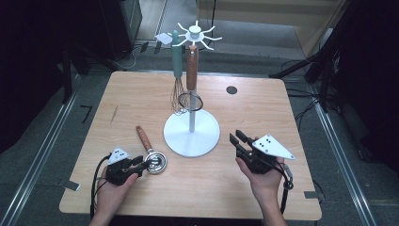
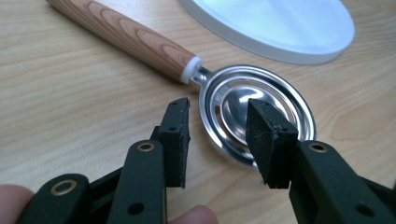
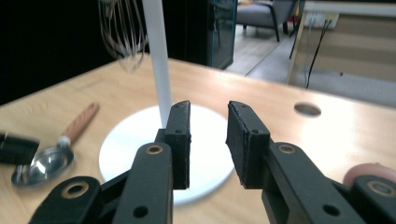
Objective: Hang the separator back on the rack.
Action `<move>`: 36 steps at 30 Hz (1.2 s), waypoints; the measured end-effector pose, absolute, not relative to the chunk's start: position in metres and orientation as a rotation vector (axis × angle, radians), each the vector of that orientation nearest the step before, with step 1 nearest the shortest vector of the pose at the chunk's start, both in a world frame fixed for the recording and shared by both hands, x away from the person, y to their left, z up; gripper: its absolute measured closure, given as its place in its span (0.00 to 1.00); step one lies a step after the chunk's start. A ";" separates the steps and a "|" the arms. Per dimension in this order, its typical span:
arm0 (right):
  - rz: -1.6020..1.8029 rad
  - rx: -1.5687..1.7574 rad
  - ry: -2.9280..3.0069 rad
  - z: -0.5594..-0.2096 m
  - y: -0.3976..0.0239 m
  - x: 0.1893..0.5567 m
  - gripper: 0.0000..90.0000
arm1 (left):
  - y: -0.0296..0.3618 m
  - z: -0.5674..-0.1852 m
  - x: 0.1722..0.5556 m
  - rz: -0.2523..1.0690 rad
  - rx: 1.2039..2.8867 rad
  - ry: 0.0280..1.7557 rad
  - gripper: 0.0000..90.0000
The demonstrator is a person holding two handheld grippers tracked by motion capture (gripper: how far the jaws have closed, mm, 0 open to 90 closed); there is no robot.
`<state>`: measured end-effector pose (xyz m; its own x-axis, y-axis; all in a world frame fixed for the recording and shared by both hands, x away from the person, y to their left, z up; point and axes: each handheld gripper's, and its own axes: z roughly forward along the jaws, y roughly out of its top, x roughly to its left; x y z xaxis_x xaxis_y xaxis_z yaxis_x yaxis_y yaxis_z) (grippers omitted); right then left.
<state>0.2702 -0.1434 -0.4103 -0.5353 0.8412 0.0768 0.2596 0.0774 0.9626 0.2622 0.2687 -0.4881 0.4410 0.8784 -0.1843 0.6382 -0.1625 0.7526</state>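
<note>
My left gripper (image 1: pixel 141 163) sits low at the near left of the table (image 1: pixel 141 89), its jaws straddling the near rim of a shiny metal bowl on a wooden handle, an egg separator (image 2: pixel 254 109). In the left gripper view one pad stands just outside the rim on the bare wood, and the other pad (image 2: pixel 268 135) hangs over the inside of the bowl. The jaws are partly open, and I see a gap between the outer pad and the rim, so I have no hold on the tool. Its bowl holds nothing. It lies flat, handle pointing away toward the far left, just beside the round white base of the stand (image 1: pixel 191 133).

My right gripper (image 1: pixel 241 142) rests at the near right, well apart from the separator, jaws a little open with nothing between them. In the right gripper view they point toward the stand's pole.

From the stand's top hooks hang a whisk (image 1: pixel 177 80) with a green handle and a small strainer (image 1: pixel 190 84) with a wooden handle, side by side.
</note>
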 end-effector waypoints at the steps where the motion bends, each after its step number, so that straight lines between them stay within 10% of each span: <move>1: 1.476 1.094 1.853 -0.415 -0.144 0.268 0.80 | 0.267 -0.489 0.263 0.388 1.905 1.280 0.70; 36: 1.516 1.100 2.112 -0.474 -0.069 0.217 0.77 | 0.212 -0.491 0.216 0.310 1.985 1.188 0.78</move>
